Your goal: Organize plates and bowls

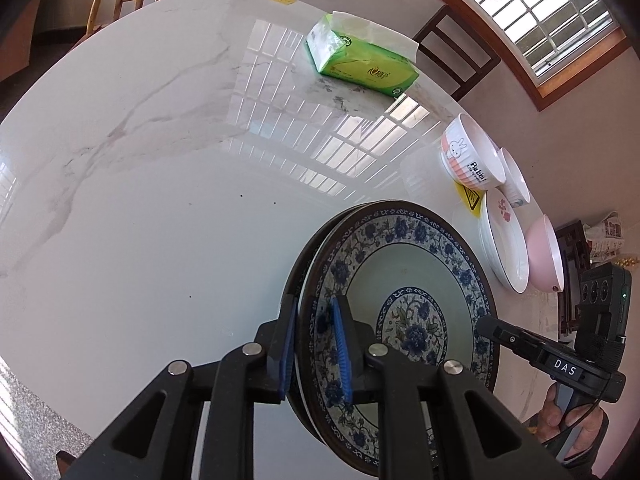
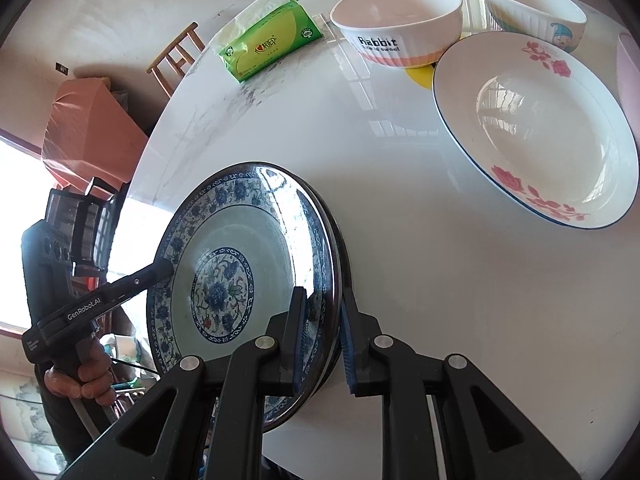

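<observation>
The blue plates (image 1: pixel 404 280), two stacked dishes with a blue floral pattern, sit between both grippers over the white marble table (image 1: pixel 140 200), near its front edge. The left gripper (image 1: pixel 316 344) is clamped narrowly on the stack's left rim, one blue pad on the patterned face and the other behind the rim. The right gripper (image 2: pixel 324 344) pinches the opposite rim the same way, its pads close together with the rim between them. Farther back and apart stand a floral plate (image 2: pixel 536 128), a Rabbit bowl (image 2: pixel 396 24), a second bowl (image 2: pixel 532 8) and a pink bowl (image 1: pixel 544 256). A green tissue pack (image 1: pixel 360 60) lies farther back on the table.
</observation>
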`<action>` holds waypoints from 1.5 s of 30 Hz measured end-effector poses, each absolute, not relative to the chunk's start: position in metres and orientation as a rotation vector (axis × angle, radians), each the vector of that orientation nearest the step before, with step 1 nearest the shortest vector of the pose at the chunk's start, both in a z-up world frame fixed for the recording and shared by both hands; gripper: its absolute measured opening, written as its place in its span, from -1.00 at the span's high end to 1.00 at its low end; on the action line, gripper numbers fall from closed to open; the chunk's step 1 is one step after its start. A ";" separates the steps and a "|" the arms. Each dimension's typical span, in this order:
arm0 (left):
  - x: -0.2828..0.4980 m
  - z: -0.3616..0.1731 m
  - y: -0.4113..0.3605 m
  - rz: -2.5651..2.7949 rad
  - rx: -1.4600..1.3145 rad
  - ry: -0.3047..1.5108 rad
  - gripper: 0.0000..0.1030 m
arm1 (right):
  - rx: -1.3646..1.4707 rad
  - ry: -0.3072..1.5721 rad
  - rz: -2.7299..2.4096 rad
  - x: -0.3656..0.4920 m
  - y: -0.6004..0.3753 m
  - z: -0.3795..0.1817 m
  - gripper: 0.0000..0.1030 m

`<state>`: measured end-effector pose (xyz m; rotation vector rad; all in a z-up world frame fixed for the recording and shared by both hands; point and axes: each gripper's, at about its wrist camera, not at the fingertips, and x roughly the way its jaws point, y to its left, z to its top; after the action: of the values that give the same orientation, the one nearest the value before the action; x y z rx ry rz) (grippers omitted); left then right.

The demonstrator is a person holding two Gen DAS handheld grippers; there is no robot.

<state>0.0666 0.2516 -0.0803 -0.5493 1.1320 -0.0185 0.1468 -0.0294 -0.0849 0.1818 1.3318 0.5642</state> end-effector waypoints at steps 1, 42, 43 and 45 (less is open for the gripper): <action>0.067 -0.079 0.250 -0.011 -0.535 1.130 0.66 | 0.171 1.328 0.563 0.146 -0.028 -0.085 0.66; 0.068 -0.076 0.227 0.140 -0.309 1.107 0.51 | 0.036 1.301 0.557 0.140 -0.011 -0.080 0.55; 0.068 -0.075 0.228 0.143 -0.313 1.104 0.51 | 0.042 1.302 0.560 0.140 -0.011 -0.080 0.54; 0.066 -0.073 0.231 0.150 -0.321 1.096 0.51 | 0.055 1.301 0.559 0.140 -0.014 -0.080 0.49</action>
<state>0.0665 0.2308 -0.0729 -0.3214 1.0960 0.1502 0.1398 -0.0138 -0.0796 0.0546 1.3008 0.5590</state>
